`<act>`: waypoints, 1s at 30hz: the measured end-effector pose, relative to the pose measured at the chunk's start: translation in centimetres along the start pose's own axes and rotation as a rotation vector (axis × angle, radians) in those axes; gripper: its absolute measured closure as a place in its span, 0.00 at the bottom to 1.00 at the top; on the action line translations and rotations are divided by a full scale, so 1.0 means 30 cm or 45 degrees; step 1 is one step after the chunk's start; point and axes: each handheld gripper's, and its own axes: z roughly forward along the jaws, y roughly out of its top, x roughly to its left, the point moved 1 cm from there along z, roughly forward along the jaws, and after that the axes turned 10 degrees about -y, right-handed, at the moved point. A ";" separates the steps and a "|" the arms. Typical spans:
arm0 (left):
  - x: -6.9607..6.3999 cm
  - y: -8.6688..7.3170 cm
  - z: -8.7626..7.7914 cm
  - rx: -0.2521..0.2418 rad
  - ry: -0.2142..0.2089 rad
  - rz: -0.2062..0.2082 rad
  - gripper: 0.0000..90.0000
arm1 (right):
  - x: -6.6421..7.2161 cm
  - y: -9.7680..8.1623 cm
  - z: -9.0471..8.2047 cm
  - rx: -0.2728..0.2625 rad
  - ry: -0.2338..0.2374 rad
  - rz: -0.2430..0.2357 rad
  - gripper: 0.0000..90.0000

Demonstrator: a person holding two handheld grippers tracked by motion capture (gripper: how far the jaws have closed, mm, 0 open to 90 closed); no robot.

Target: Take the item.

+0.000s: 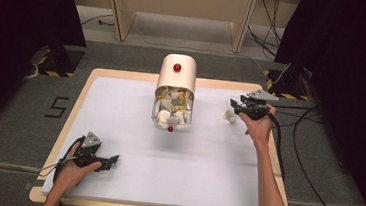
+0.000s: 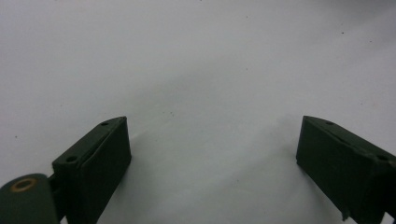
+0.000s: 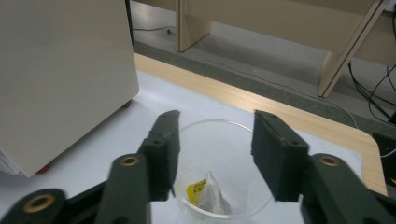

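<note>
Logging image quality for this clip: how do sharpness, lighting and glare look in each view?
High view: evenly lit, slightly soft, dark curtains at both sides; the bin reads clearly. Left gripper view: the left tool sits low over the white mat, with soft shadows at the jaws and no glare. Right gripper view: the right tool is blurred near the lens; the clear cup and its sachet stay legible.

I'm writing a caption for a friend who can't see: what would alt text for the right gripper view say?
Two black tongs stand open on either side of a clear plastic cup holding a tea bag with a yellow tag. The cup stands on a white table beside a tall cream box; wooden furniture legs and cables lie beyond.
</note>
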 end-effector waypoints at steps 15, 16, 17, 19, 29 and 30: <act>0.000 0.000 0.000 0.000 0.000 0.000 0.10 | 0.025 0.013 -0.034 0.037 -0.021 0.031 0.29; 0.000 0.000 0.000 -0.001 0.000 0.000 0.10 | 0.029 0.013 -0.038 0.039 -0.022 0.029 0.29; 0.000 0.000 0.000 -0.001 0.000 0.000 0.10 | 0.033 0.013 -0.041 0.035 -0.021 0.024 0.29; 0.000 0.000 0.000 0.000 0.000 0.000 0.10 | 0.038 0.016 -0.052 0.029 -0.023 0.020 0.28; 0.000 0.000 0.000 0.000 0.000 0.000 0.10 | 0.045 -0.009 -0.119 0.045 -0.020 0.009 0.27; 0.000 0.000 0.000 0.000 0.000 0.000 0.10 | 0.045 -0.013 -0.125 0.048 -0.019 0.010 0.27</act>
